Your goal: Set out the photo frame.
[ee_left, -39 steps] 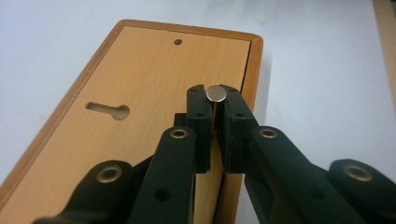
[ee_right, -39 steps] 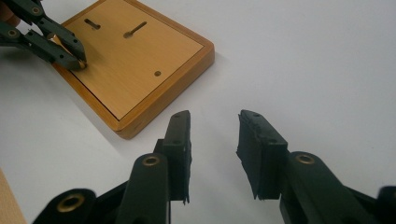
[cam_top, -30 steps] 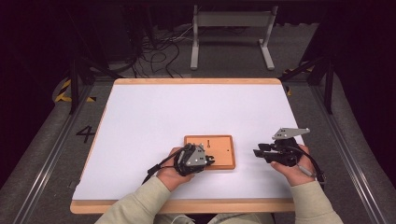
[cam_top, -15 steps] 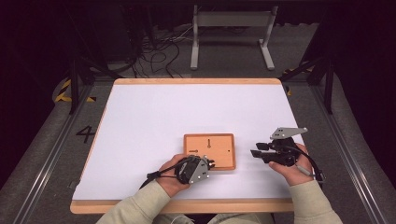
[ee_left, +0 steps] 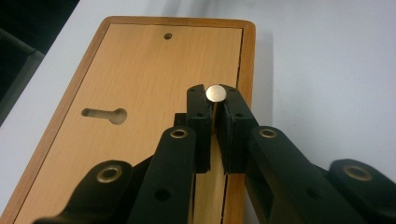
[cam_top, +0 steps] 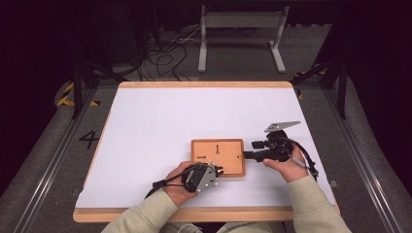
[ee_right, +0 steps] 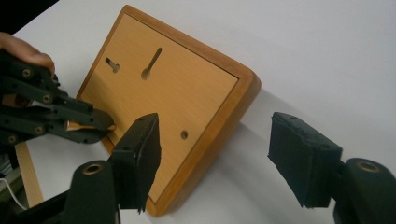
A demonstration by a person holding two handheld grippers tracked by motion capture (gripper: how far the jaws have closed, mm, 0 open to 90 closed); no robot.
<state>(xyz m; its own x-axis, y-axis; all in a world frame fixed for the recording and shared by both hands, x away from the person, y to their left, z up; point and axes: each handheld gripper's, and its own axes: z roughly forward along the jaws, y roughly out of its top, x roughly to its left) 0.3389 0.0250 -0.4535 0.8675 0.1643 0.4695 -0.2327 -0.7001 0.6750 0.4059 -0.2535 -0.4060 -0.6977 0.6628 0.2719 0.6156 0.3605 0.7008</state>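
A flat wooden board [cam_top: 217, 151] with a keyhole slot and small holes lies on the white table near the front. My left gripper [cam_top: 220, 170] sits at the board's near edge. In the left gripper view it [ee_left: 215, 105] is shut on a small round-headed metal piece [ee_left: 215, 93] at the edge of the board [ee_left: 140, 84]. My right gripper [cam_top: 248, 155] is at the board's right edge. In the right gripper view it [ee_right: 219, 158] stands open, one jaw over the board [ee_right: 163, 93], the other over the table. The left gripper [ee_right: 105, 126] shows there too, holding a tan piece.
The white table top [cam_top: 194, 116] has a wooden rim and spreads wide behind and to the left of the board. A metal stand [cam_top: 240, 36] and cables lie on the dark floor beyond the far edge.
My left gripper drew back from the board's near left part to its near edge. My right gripper moved left up to the board's right edge. The board stayed in place.
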